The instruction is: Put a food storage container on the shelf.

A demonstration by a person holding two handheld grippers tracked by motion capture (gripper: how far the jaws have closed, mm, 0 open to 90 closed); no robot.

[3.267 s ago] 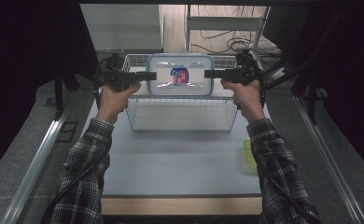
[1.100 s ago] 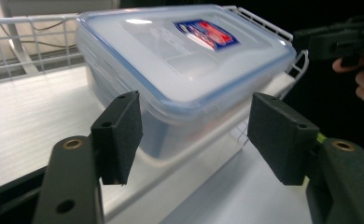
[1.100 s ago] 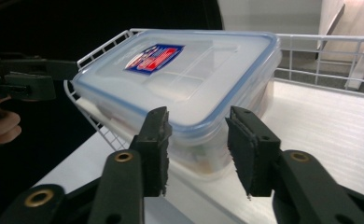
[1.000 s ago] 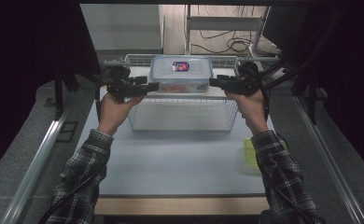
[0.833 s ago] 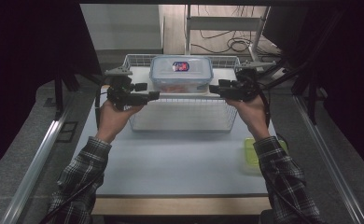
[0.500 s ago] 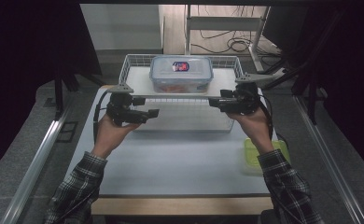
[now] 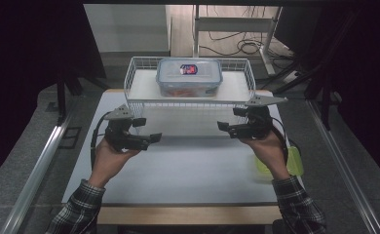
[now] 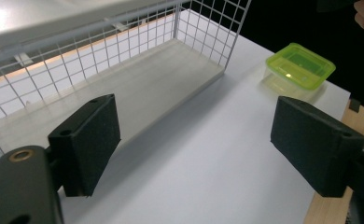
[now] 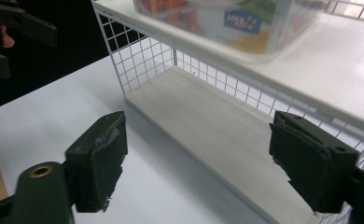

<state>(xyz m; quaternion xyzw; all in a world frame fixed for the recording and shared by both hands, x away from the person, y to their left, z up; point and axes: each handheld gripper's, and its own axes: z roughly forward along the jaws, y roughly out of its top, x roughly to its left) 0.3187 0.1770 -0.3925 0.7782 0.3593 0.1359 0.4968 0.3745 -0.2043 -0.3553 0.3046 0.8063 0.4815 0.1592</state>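
Note:
A clear lidded food container [image 7: 189, 77] with a red and blue label stands on the top shelf of a white wire rack [image 7: 142, 88]; its underside and label also show in the right gripper view [image 9: 227, 23]. My left gripper [image 7: 147, 129] hovers over the white table in front of the rack's left end, open, its jaws having just been opening with nothing between the pads [image 8: 89, 140]. In front of the rack's right end my right gripper [image 7: 231, 119] is open too, its jaws also just widened and empty [image 9: 199, 158]. Both are well clear of the container.
A lime green lidded box [image 7: 295, 163] sits on the table by the right forearm, also in the left gripper view [image 8: 300, 65]. The rack's lower shelf [image 9: 208, 121] is bare. The white tabletop [image 7: 193, 170] ends in a wooden front edge.
Earlier both grippers carried the container by its ends and set it on the rack's top shelf. Both have since let go, opened and drawn back toward the person and down.

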